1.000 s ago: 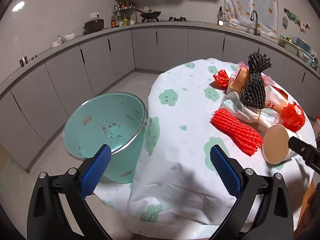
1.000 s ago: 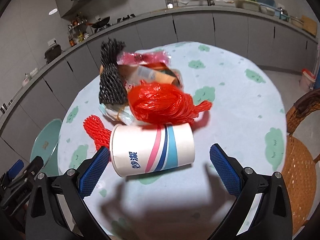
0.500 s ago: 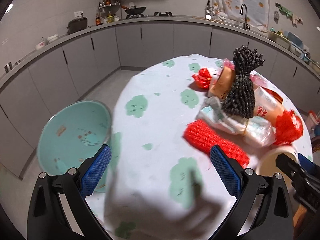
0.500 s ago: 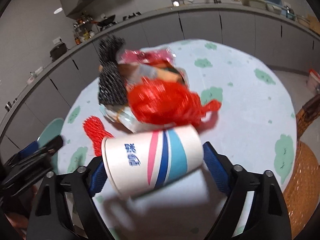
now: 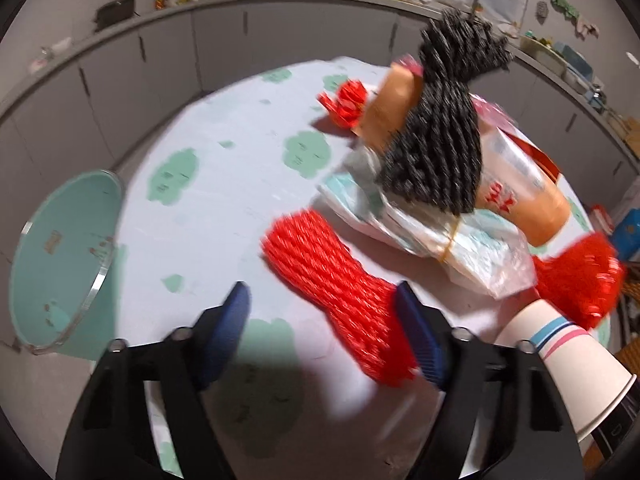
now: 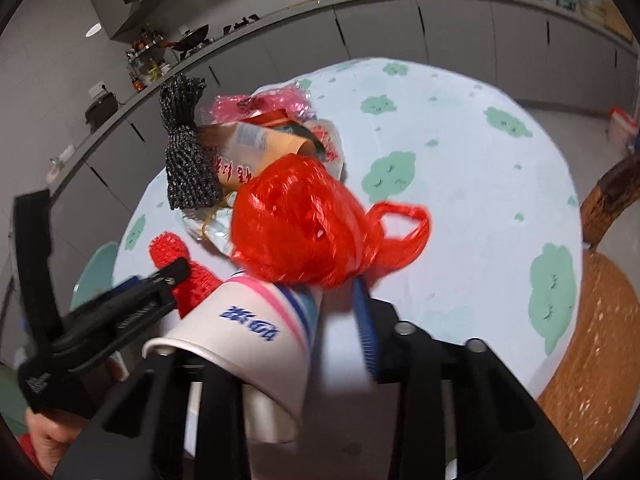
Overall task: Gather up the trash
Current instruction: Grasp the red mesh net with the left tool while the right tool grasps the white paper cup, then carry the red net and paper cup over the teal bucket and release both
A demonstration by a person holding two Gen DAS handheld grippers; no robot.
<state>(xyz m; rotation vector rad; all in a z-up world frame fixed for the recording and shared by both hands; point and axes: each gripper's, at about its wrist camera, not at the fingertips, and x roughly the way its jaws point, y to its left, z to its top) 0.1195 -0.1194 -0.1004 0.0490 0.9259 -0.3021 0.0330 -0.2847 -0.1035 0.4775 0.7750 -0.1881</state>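
Observation:
A pile of trash lies on the round table (image 5: 224, 208): a red foam net (image 5: 336, 284), a black foam net (image 5: 440, 136), a plastic-wrapped packet (image 5: 432, 236), an orange cup (image 5: 520, 196) and a red plastic bag (image 6: 304, 220). My left gripper (image 5: 324, 328) is half closed, its jaws on either side of the red net's near end, not pinching it. My right gripper (image 6: 272, 320) is shut on a white paper cup (image 6: 248, 332) with pink and blue stripes, held tilted just above the table; the cup also shows in the left wrist view (image 5: 560, 364).
A mint green bin (image 5: 60, 256) stands open on the floor left of the table. A wicker chair (image 6: 600, 320) is at the table's right. Grey kitchen cabinets (image 5: 160, 72) curve behind.
My right gripper closed on the paper cup and lifted it, tilting it. My left gripper moved right over the table to the red net and narrowed its jaws.

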